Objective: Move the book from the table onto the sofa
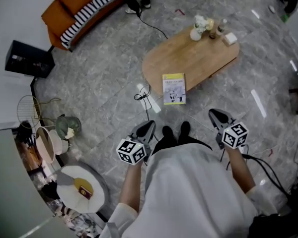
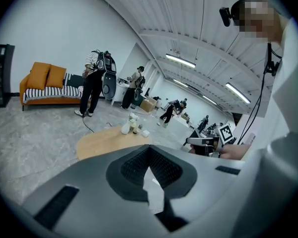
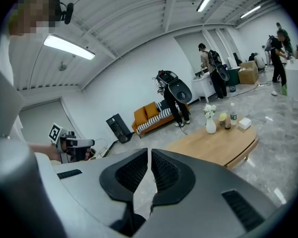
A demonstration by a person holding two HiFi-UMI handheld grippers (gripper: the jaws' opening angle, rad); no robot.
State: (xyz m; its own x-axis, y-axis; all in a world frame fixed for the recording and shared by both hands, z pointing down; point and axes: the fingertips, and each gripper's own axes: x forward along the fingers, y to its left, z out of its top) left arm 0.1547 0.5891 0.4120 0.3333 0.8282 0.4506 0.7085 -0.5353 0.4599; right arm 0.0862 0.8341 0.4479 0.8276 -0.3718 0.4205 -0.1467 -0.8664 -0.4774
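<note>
A yellow-and-white book lies flat on the near end of the oval wooden table. The orange sofa with a striped cover stands far off at the upper left. My left gripper and right gripper hang low in front of the person's body, short of the table, both shut and empty. In the left gripper view the jaws meet, with the table and sofa beyond. The right gripper view shows its jaws together before the table and sofa. Neither gripper view shows the book.
A white vase, bottles and a white box stand at the table's far end. A black cable runs over the floor by the table. A person stands near the sofa. A black speaker, a fan and a round side table are at left.
</note>
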